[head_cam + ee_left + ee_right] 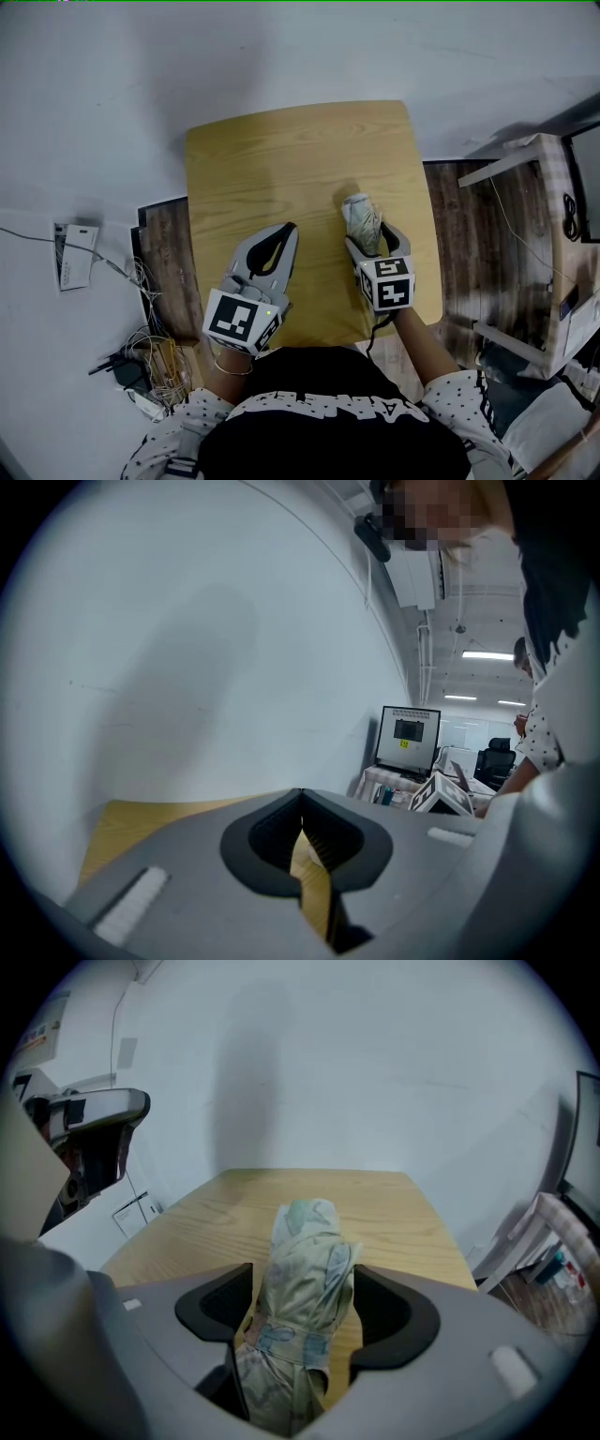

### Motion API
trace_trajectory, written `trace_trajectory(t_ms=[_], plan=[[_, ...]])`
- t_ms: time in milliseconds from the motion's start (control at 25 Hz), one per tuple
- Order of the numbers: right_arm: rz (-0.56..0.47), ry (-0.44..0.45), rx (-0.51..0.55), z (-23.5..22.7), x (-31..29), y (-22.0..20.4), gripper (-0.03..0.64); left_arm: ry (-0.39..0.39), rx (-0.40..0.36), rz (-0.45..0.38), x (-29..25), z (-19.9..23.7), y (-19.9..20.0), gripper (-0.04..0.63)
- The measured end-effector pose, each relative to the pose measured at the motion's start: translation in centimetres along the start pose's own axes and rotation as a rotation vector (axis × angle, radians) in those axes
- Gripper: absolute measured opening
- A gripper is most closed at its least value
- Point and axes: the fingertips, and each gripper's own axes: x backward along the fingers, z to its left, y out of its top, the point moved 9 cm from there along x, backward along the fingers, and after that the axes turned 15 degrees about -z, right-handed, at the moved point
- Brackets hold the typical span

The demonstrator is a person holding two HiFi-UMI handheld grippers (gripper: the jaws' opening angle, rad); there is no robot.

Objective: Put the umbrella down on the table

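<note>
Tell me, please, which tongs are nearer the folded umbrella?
Right. The right tongs straddle the umbrella, one jaw on each side; the left tongs sit shut off to its left, clear of it.

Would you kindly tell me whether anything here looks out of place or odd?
Nothing stands out: the folded umbrella, strapped shut, sits between the right gripper's parted fingers over the wooden table, undamaged.

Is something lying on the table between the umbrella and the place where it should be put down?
Nothing visible does. The table is bare wood all around the umbrella, which sits between the jaws of the right hand-held gripper. The left hand-held gripper is off to the side, apart from it.
</note>
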Motion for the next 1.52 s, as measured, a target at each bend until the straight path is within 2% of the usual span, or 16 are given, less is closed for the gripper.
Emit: trace_trajectory(t_ms=[200, 440, 520, 600, 760, 840, 1120, 1520], plan=[[-0.036, 0.005, 0.002, 0.3, 0.8, 0.7, 0.349, -0.005, -0.018, -0.008, 0.3, -0.6, 0.4, 0.003], [-0.127, 0.014, 0.014, 0.6, 2.6, 2.2, 0.264, 0.006, -0.034, -0.020, 1.0, -1.0, 1.0, 0.003], [-0.165, 0.002, 0.015, 0.6, 3.4, 2.6, 0.230, 0.000, -0.042, -0.026, 1.1, -1.4, 1.3, 0.003], [-0.208, -0.017, 0.024, 0.7, 4.2, 3.1, 0.159, -0.007, -0.051, -0.035, 1.2, -1.7, 1.6, 0.003], [-0.271, -0.046, 0.032, 0.7, 5.7, 4.0, 0.095, -0.017, -0.058, -0.049, 1.5, -2.1, 2.1, 0.003], [-0.306, -0.073, 0.033, 0.6, 6.7, 4.5, 0.015, -0.028, -0.064, -0.052, 1.6, -2.6, 2.2, 0.003], [-0.374, -0.102, 0.082, 0.4, 9.8, 6.0, 0.014, -0.063, -0.078, -0.074, 1.6, -4.8, 2.9, 0.003], [-0.586, -0.070, 0.175, 1.7, 14.7, 9.5, 0.014, -0.105, -0.107, -0.114, 1.8, -7.7, 4.6, 0.003]])
